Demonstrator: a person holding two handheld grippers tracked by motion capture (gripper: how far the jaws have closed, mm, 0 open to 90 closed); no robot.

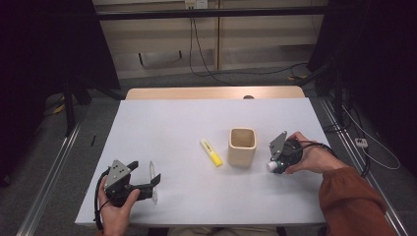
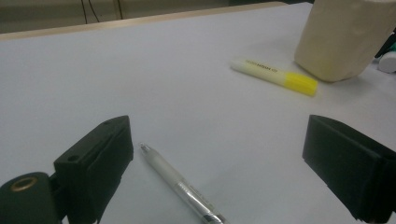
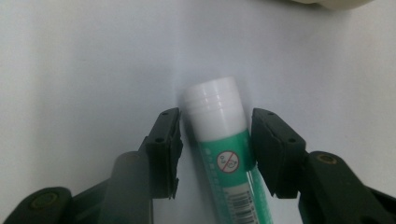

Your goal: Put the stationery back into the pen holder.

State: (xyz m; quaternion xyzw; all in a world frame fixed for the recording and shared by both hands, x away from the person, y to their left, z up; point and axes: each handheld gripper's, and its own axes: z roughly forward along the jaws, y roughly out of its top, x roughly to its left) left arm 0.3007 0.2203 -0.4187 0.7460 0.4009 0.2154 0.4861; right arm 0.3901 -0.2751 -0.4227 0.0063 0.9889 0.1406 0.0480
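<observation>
Now the glue stick (image 3: 224, 154) lies between the right gripper (image 3: 215, 149) jaws — right pad touching, left just clear.

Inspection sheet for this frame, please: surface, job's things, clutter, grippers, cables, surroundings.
Surface: white table, clean.
Job's things: glue stick and clear pen, both lying flat.
Clutter: yellow highlighter beside a beige pot.
Grippers: left gripper open around the pen; right gripper open, fingers close around the glue stick, a gap on one side.
Cables: black cables on the floor beyond the table.
Surroundings: dark curtains on both sides.
</observation>
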